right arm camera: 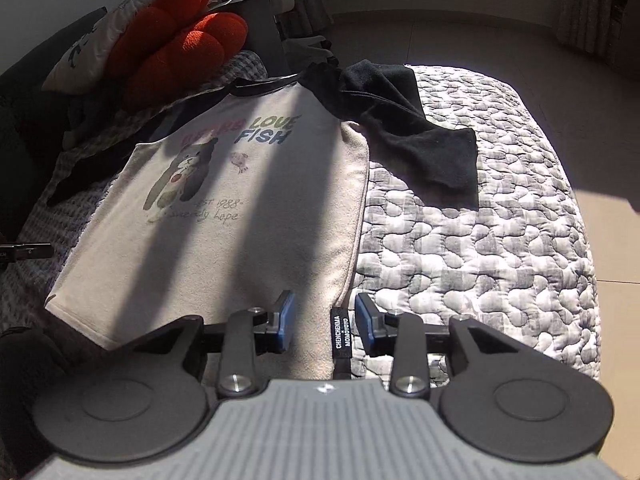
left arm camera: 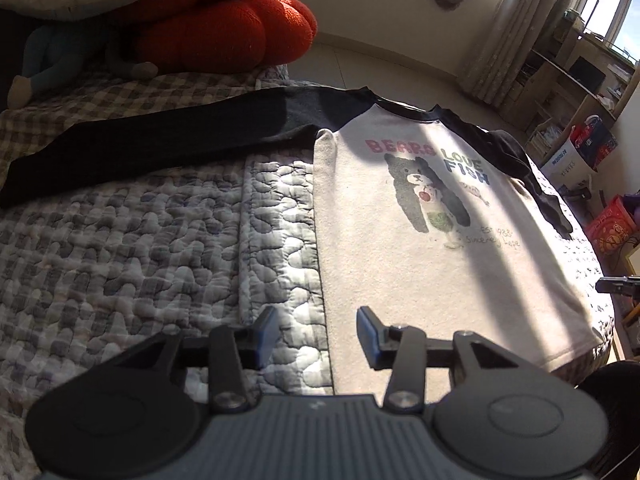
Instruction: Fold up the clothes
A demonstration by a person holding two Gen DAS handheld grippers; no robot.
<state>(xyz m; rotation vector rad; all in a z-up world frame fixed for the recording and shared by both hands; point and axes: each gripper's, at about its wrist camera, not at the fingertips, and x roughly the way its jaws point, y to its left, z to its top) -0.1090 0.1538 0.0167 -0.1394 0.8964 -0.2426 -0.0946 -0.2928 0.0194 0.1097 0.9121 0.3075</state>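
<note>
Shirt flat on quilted bed, print side up, hem end nearest both cameras. Left tool jaws apart, nothing between pads, hanging over shirt's side edge where it meets quilt. Right tool jaws apart too, straddling opposite side edge and black brand tag; pads not pressing on cloth.

Risks from here:
- Long dark sleeve stretched straight out toward orange cushion; likely to drag or trail if body folded first.
- Other sleeve bunched and twisted; would probably get trapped as a lump under fold.
- Pinching at edge could catch quilt along with shirt, or only top layer.
- Bed edge close beyond right side; a loose sleeve might slide off.
</note>
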